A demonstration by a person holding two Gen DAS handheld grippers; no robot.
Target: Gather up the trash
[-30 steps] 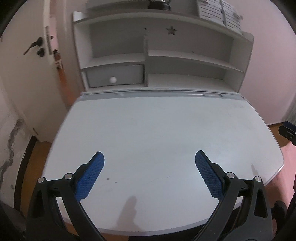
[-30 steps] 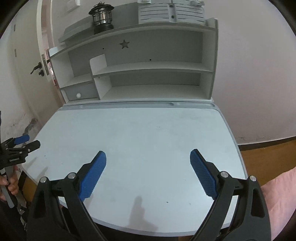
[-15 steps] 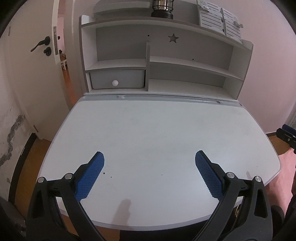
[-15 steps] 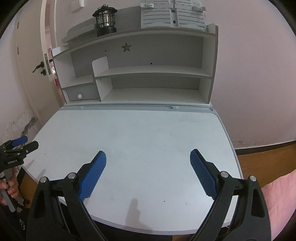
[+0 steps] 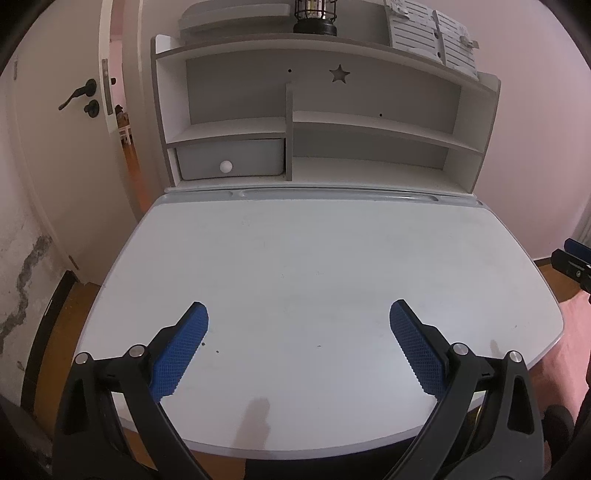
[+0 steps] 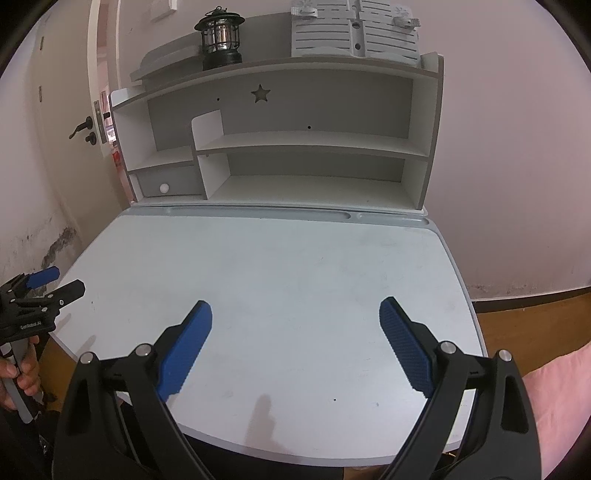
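No trash shows in either view. My left gripper (image 5: pixel 298 314) hangs open over the near part of a pale grey desk (image 5: pixel 314 258), with nothing between its blue pads. My right gripper (image 6: pixel 295 308) is open too, above the same desk (image 6: pixel 288 266), and holds nothing. In the right wrist view the left gripper (image 6: pixel 55 282) appears at the desk's left edge, held by a hand (image 6: pixel 22 373). At the right edge of the left wrist view the tips of the right gripper (image 5: pixel 576 254) show.
A white hutch (image 5: pixel 321 122) with shelves and a small drawer (image 5: pixel 231 157) stands at the desk's back. A black lantern (image 6: pixel 219 38) and slatted white boxes (image 6: pixel 354 31) sit on top. A door (image 5: pixel 66 122) is at the left, wooden floor (image 6: pixel 524 314) at the right.
Both grippers have drawn back and tilted up, so more of the hutch top and the lantern shows. Both stay open and hold nothing.
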